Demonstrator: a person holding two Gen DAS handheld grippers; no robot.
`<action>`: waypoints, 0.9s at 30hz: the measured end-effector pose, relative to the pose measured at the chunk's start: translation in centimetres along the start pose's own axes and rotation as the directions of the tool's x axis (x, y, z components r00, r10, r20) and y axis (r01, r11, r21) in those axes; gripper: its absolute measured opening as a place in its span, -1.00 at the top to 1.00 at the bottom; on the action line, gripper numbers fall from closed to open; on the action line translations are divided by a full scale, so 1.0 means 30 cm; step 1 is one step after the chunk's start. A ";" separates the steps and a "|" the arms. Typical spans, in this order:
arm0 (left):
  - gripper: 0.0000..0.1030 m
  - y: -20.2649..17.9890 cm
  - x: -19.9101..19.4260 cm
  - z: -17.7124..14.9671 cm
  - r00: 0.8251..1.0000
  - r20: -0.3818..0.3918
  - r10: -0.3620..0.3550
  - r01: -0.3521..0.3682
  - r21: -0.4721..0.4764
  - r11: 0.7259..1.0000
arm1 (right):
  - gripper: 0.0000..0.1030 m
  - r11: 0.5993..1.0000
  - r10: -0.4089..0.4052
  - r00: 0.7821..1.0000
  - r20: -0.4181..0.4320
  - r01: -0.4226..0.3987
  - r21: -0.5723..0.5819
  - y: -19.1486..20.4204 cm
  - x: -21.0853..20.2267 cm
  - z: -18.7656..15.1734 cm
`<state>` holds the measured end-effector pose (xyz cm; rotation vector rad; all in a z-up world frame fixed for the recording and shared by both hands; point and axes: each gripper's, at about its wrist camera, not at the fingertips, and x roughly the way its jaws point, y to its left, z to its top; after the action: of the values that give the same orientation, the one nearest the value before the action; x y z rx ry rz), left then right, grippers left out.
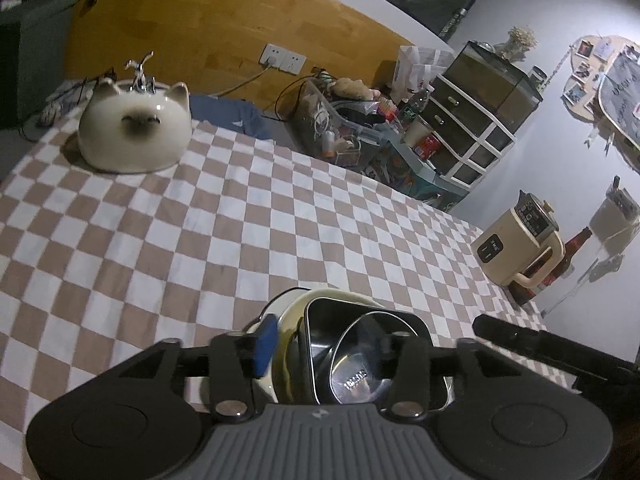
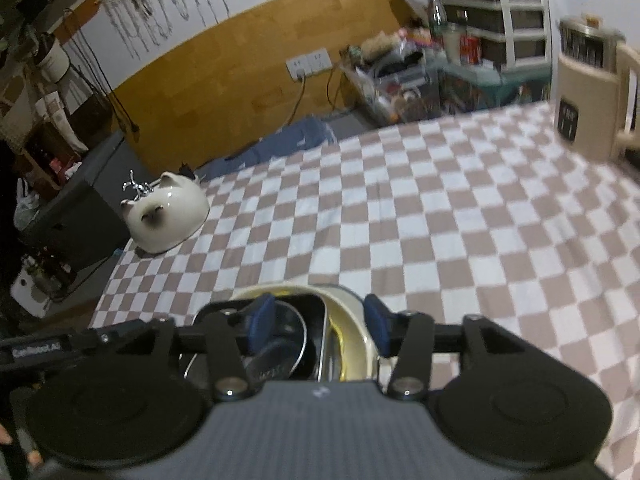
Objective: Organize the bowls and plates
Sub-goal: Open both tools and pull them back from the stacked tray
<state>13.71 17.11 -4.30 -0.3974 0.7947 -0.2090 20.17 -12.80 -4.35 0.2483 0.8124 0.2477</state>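
Note:
A stack of dishes sits on the checkered tablecloth close to both grippers. In the left wrist view a cream plate [image 1: 288,320] carries a black square dish [image 1: 320,344] with a round steel bowl [image 1: 360,364] in it. My left gripper [image 1: 332,344] is open, its fingers on either side of the stack. In the right wrist view the same cream plate [image 2: 352,316], black square dish [image 2: 308,312] and steel bowl [image 2: 280,344] lie under my right gripper [image 2: 320,320], which is open, its jaws straddling the stack's rim. Contact is hidden.
A white cat-shaped ceramic bowl [image 1: 134,136] stands at the far left of the table, also in the right wrist view [image 2: 168,212]. A beige electric kettle [image 1: 516,248] stands at the right edge. Cluttered boxes and drawers [image 1: 472,120] lie beyond the table.

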 end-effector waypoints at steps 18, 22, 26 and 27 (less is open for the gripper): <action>-1.00 -0.075 -0.183 -0.013 0.990 0.094 0.104 -0.115 0.123 0.986 | -0.83 0.993 -0.024 0.992 0.125 0.039 -0.115 0.047 -0.162 -0.019; -1.00 -0.089 -0.213 -0.030 0.988 0.118 0.103 -0.120 0.144 0.982 | -0.95 0.992 -0.019 0.990 0.138 0.035 -0.120 0.042 -0.197 -0.037; -1.00 -0.091 -0.226 -0.050 0.987 0.119 0.109 -0.127 0.151 0.980 | -0.99 0.991 -0.037 0.987 0.156 0.057 -0.124 0.043 -0.231 -0.060; -1.00 -0.090 -0.228 -0.055 0.986 0.120 0.114 -0.131 0.151 0.980 | -0.99 0.990 -0.046 0.986 0.158 0.066 -0.123 0.040 -0.238 -0.065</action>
<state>7.73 16.46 0.24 -0.2074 0.6857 -0.1323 13.86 -13.64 -0.41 0.1224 0.6460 0.2231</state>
